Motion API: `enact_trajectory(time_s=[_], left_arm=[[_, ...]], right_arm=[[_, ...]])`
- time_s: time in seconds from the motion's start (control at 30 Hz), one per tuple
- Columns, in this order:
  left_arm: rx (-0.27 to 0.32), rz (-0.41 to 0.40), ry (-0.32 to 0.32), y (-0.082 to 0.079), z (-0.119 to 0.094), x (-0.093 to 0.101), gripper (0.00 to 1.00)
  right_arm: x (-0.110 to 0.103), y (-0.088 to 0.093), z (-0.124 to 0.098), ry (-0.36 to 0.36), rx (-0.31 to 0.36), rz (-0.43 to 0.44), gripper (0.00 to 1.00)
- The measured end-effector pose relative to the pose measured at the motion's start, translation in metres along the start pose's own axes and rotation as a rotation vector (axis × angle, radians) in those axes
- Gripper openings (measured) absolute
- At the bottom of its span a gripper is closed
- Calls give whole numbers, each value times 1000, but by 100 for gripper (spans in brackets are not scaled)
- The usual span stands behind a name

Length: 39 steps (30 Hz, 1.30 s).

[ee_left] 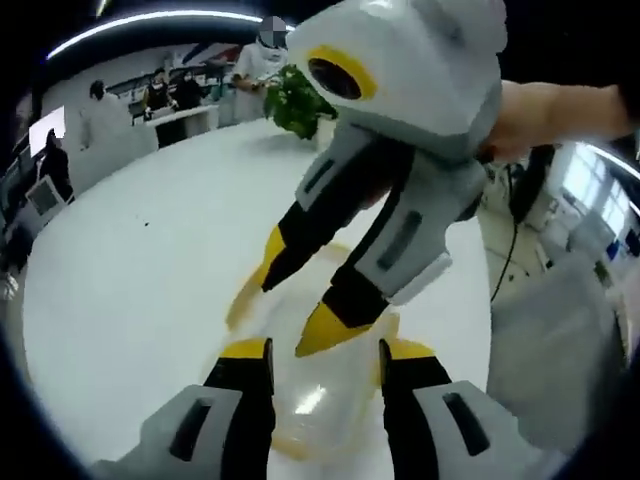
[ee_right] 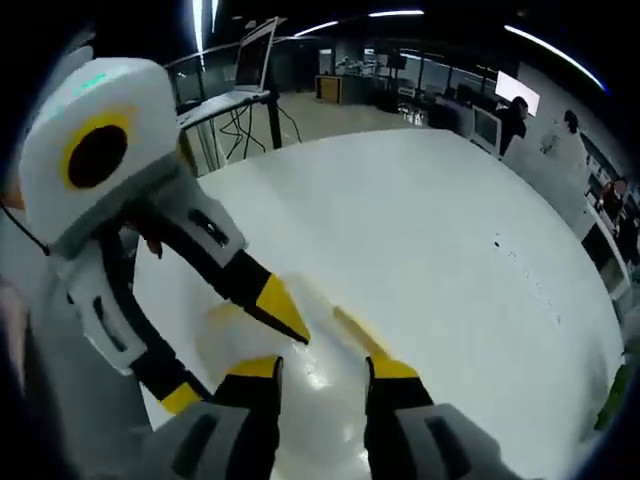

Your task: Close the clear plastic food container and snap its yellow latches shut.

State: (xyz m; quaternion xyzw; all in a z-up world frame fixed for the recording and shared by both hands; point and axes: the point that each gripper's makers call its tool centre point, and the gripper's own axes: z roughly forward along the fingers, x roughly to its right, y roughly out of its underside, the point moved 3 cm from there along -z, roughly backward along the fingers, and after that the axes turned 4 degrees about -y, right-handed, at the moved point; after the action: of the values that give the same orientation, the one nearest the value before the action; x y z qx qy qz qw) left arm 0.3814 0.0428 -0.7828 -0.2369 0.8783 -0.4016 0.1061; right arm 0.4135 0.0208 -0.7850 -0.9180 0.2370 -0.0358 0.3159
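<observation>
Left white-and-grey tool with yellow-tipped black jaws [ee_left: 325, 362] held low, jaws parted. Right white-and-grey tool of the same make [ee_left: 300, 300] reaching down steeply opposite, jaws spread apart, gripped by a bare hand [ee_left: 545, 118].

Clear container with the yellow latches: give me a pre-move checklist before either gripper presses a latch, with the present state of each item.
1. Clear container resting on the white table: ok.
2. Left gripper open, jaws either side of the container: ok.
3. Right gripper open above the container: ok.
4. Lid fully seated on the base: cannot tell, the plastic is blurred and partly covered.
5. Yellow latch already snapped shut: cannot tell.
6. Grippers clear of each other: not ok, the tips crowd together over the container.
</observation>
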Motion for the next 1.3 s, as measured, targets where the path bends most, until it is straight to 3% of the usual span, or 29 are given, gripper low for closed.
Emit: enact_trajectory(time_s=[0.07,0.13,0.2,0.3,0.37,0.6,0.67,0.7,0.8,1.0,1.3], left_arm=[[1,33,9,0,2,8,47],[-14,120,-6,2,5,11,51],[-31,199,-53,5,6,9,50],[-53,295,-72,9,8,14,51],[-66,341,-76,11,9,14,51],[-60,323,-77,10,8,13,51],[-58,326,-76,11,8,13,50],[-55,328,-72,11,8,13,50],[-56,332,-71,11,7,13,50],[-52,325,-52,10,6,12,49],[-64,299,-44,10,6,10,48]], right_arm=[[0,0,0,-1,4,4,30],[0,0,0,-5,9,13,30],[1,-1,0,-16,4,25,30],[3,-4,-1,-57,-27,49,31],[3,-4,0,-81,-39,13,29],[6,-8,0,-119,-61,-20,24],[12,-9,0,-82,-80,-77,30],[12,-10,0,-97,-81,-109,32],[14,-9,4,-111,-98,-105,34],[16,-9,13,-246,-169,-129,39],[17,-10,21,-406,-350,-181,39]])
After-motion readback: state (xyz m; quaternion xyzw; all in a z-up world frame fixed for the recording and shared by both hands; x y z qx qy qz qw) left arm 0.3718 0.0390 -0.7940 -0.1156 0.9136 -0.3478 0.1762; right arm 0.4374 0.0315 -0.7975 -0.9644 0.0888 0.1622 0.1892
